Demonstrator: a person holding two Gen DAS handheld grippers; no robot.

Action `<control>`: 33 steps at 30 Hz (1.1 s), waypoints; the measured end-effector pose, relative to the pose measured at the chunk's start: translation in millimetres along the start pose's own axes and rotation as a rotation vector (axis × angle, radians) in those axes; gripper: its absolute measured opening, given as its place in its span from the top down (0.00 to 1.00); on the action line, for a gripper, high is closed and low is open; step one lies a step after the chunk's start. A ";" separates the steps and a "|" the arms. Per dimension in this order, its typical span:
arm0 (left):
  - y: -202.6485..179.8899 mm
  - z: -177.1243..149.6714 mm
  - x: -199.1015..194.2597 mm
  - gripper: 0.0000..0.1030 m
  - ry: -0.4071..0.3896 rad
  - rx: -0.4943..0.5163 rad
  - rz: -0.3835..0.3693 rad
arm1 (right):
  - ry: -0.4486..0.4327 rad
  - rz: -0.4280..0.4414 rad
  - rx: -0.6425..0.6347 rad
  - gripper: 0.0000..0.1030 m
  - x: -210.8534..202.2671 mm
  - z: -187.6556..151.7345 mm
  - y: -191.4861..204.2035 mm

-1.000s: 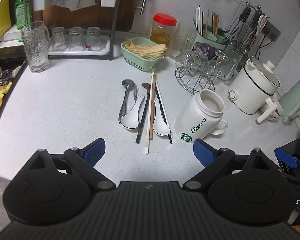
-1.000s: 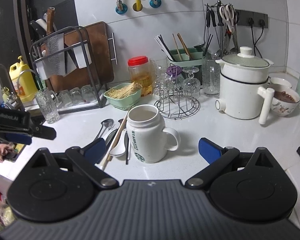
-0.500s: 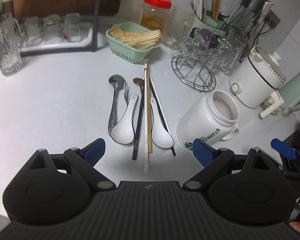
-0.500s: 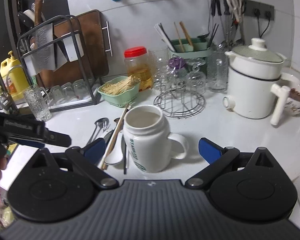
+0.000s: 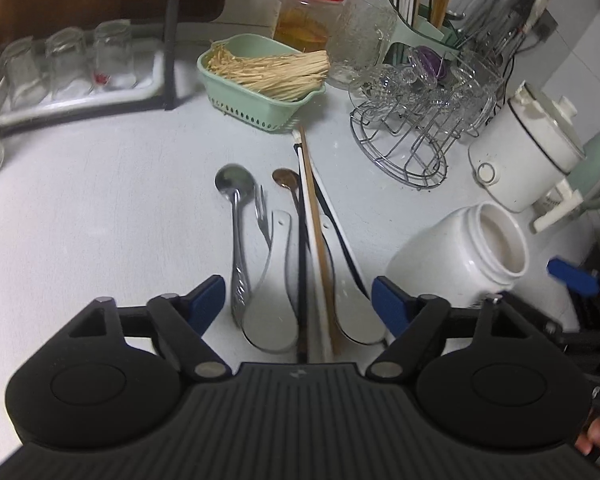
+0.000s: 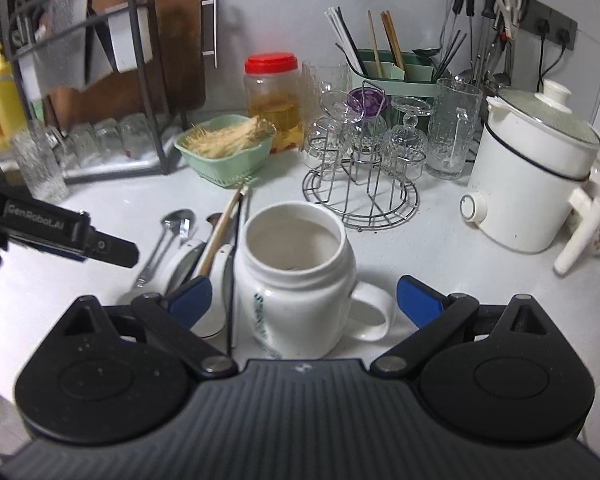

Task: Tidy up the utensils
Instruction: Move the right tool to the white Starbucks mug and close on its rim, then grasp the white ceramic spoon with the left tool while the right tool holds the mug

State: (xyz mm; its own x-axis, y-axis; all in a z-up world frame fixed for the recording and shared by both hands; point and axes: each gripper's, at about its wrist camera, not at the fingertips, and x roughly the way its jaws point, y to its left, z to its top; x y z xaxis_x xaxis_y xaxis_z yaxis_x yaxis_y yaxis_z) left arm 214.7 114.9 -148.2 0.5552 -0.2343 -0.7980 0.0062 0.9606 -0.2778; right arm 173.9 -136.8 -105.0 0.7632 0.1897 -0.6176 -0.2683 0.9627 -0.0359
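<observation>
Glossy ceramic spoons [image 5: 270,312] between closing, ungripping left claw [image 5: 298,300], right claw [image 6: 304,300] released — straddling smooth white mug [image 6: 296,280]

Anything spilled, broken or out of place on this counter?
No spills or damage visible. The utensils lie loose on the counter beside the empty white mug, while other chopsticks stand in the green holder.

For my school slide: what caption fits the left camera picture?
Open left gripper reaching over spoons and chopsticks beside a white mug.
</observation>
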 end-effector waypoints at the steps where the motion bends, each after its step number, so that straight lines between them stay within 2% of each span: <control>1: 1.4 1.4 3.3 0.24 0.000 0.012 0.001 | -0.006 -0.006 -0.010 0.02 4.2 1.6 1.8; 3: 4.9 4.7 11.2 0.34 0.012 0.028 -0.003 | -0.001 -0.021 -0.037 0.02 13.1 4.5 6.0; 4: 6.3 6.1 15.6 0.35 0.019 0.037 -0.007 | 0.004 -0.031 -0.049 0.03 17.7 5.7 8.3; 5: 7.1 7.2 19.8 0.38 0.027 0.046 -0.010 | 0.010 -0.040 -0.056 0.07 22.0 6.7 10.3; 12: 4.3 12.9 50.3 0.49 0.064 0.122 -0.028 | 0.052 -0.059 -0.074 0.10 46.3 7.1 20.3; 23: -6.0 22.9 92.2 0.65 0.111 0.203 0.046 | 0.070 -0.043 -0.101 0.12 51.0 7.7 22.5; 27: -10.2 26.6 98.1 0.67 0.122 0.211 0.078 | 0.067 -0.036 -0.103 0.12 50.7 6.8 21.8; 33: -18.4 34.5 109.7 0.69 0.185 0.238 0.136 | 0.061 -0.037 -0.098 0.12 50.5 6.2 21.3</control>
State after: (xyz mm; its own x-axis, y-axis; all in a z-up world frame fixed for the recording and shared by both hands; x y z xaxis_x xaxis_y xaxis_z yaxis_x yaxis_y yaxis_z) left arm 304.2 76.7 -212.2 0.4038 -0.1040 -0.9089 0.1485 0.9878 -0.0471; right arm 210.4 -105.4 -132.1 0.7371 0.1395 -0.6612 -0.2995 0.9446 -0.1345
